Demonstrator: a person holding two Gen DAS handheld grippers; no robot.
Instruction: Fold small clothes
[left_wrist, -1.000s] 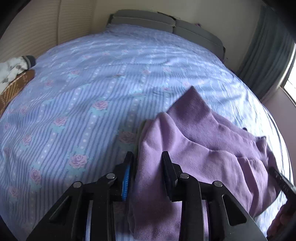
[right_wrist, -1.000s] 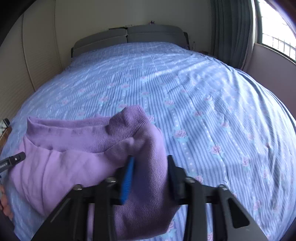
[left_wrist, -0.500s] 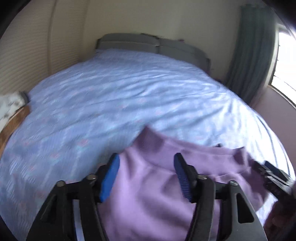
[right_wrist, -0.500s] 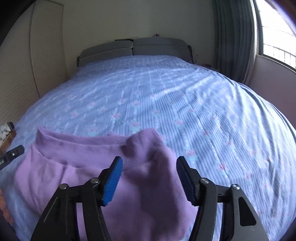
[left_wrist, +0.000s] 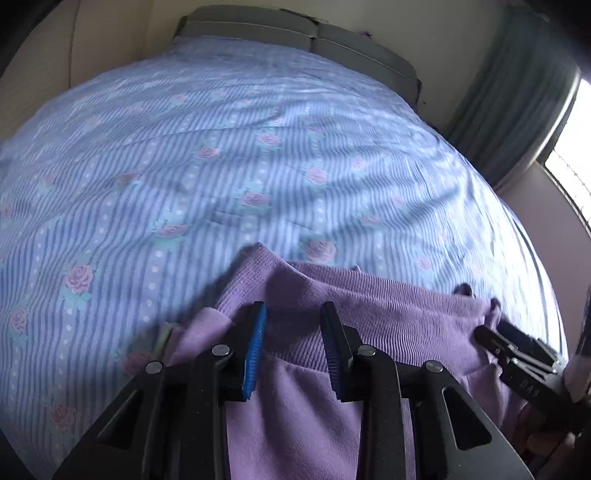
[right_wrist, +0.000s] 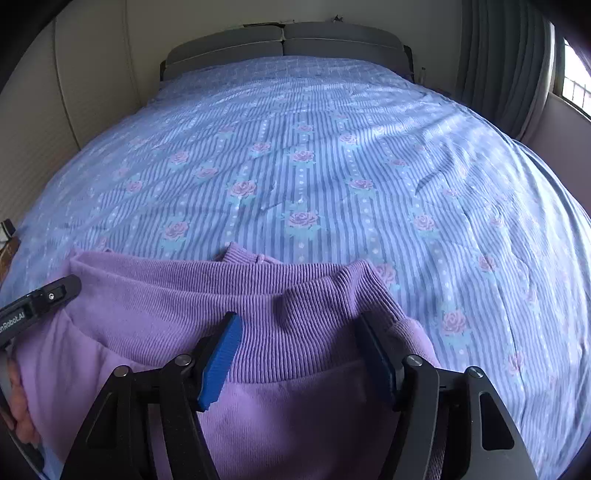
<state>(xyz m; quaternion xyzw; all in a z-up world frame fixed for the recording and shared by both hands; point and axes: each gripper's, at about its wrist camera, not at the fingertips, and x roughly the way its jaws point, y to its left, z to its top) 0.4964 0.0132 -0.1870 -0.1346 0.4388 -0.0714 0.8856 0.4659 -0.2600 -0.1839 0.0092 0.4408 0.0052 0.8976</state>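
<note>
Purple garment lies on bed, ribbed band up top. Left hand-held gripper & right hand-held gripper both w/ jaws apart over the band, gripping nothing.

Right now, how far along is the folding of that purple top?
Done: the purple garment lies doubled on the striped bedspread, its ribbed band running across the top. In hand: nothing is gripped; the left gripper and right gripper have their jaws open over the band. Left: probably another fold and smoothing, since the right corner looks bunched.
</note>
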